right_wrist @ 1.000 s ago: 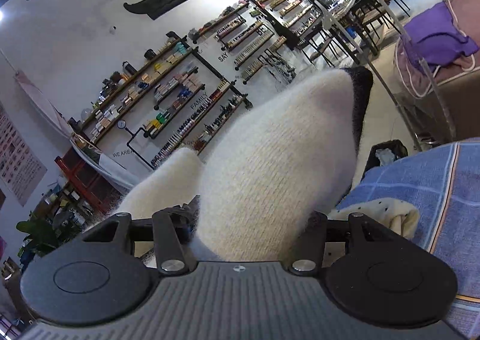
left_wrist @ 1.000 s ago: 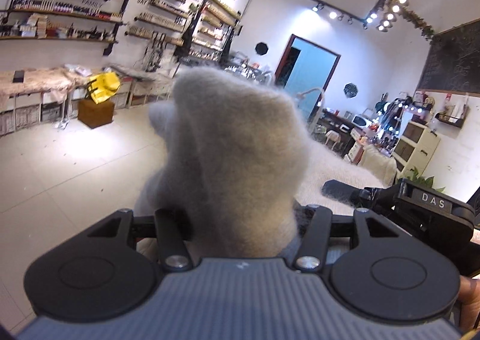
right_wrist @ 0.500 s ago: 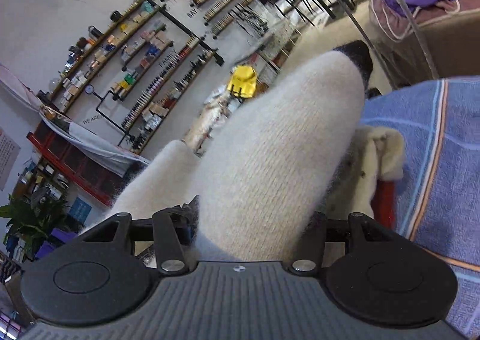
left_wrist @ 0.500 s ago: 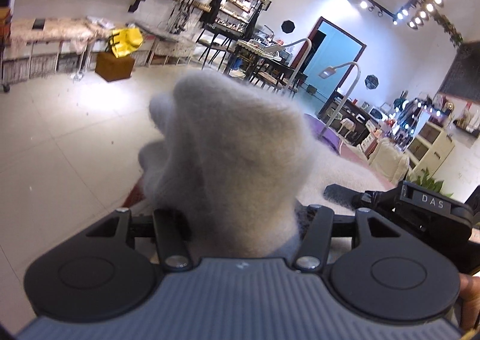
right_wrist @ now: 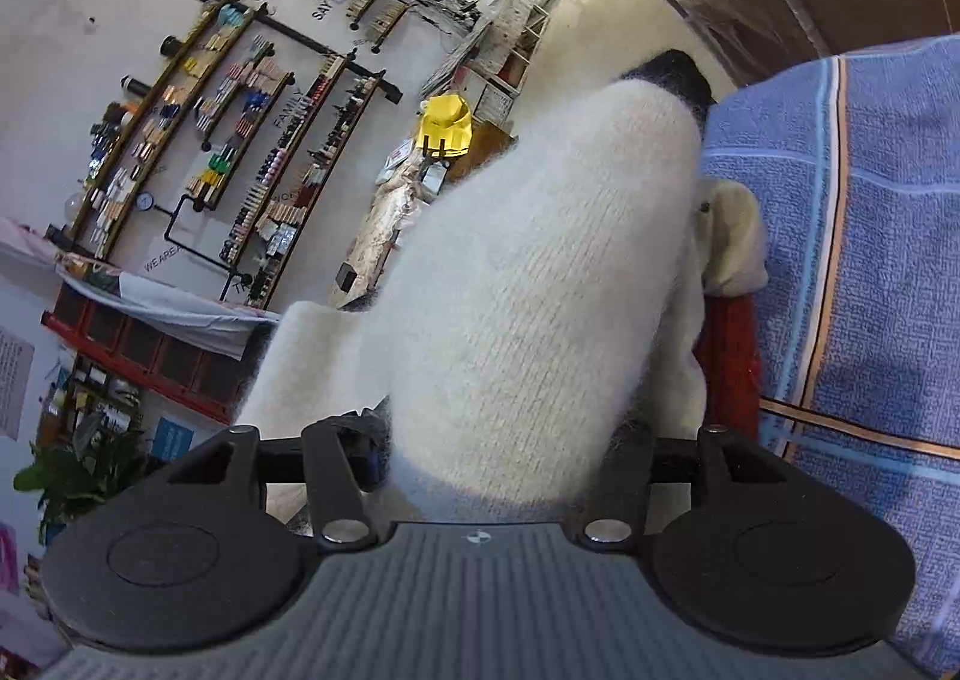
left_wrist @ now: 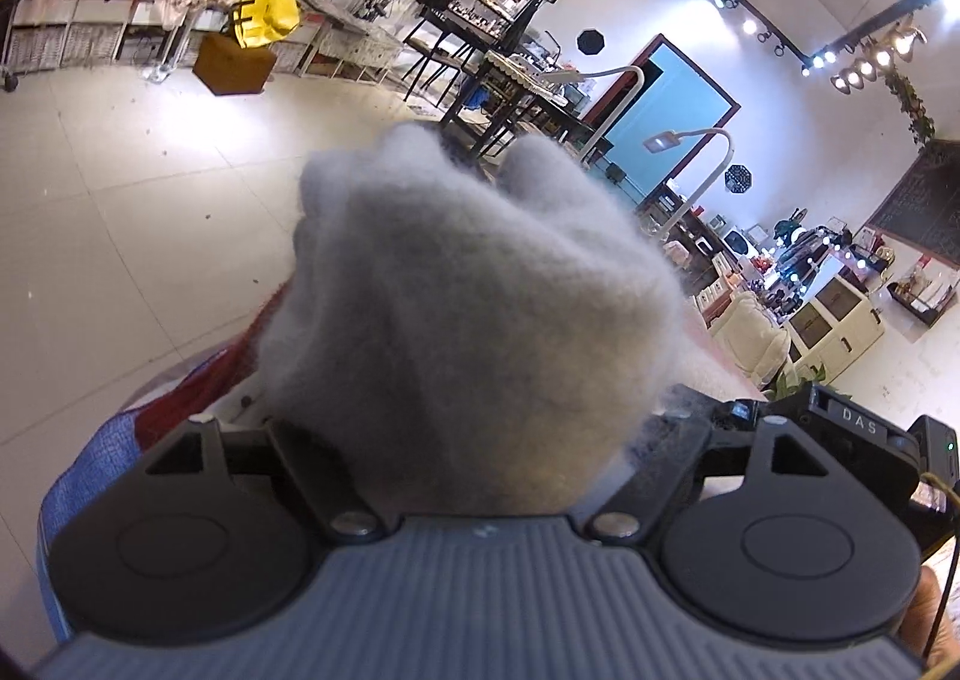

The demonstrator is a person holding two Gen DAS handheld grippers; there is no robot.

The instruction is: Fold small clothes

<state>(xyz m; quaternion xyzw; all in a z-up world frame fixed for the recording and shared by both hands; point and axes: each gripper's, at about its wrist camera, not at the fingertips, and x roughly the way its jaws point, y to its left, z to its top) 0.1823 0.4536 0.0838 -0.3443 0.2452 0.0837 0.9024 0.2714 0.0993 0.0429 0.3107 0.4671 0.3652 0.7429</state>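
Fuzzy knit filled the middle of both views and hid the claw tips. In the left view the left claw point(left_wrist: 474, 464) pinched a bunched grey-white sock point(left_wrist: 468, 308), which rose straight ahead of the camera and blocked much of the room. Behind it lay a tiled floor point(left_wrist: 132, 224), wall shelves, a yellow bag point(left_wrist: 267, 17) on a brown box, a blue door point(left_wrist: 666, 110) and two white gooseneck lamps. A blue cloth point(left_wrist: 78, 476) with a red strip showed at lower left, on the bench below the claw. The other claw, black and marked DAS, sat at the right edge.

In the right view the right claw point(right_wrist: 486, 470) was pressed onto the white sock point(right_wrist: 540, 284), whose dark toe point(right_wrist: 672, 71) pointed up and away. Only here did the blue striped cloth point(right_wrist: 852, 260) spread wide on the right, with a cream garment point(right_wrist: 732, 236) and something red point(right_wrist: 729, 356) lying just beside the sock. A white knit flap point(right_wrist: 312, 356) hung at the left of the claw. The yellow bag point(right_wrist: 444, 125) appeared here too; the plant point(right_wrist: 78, 476) at lower left did not show in the left view.
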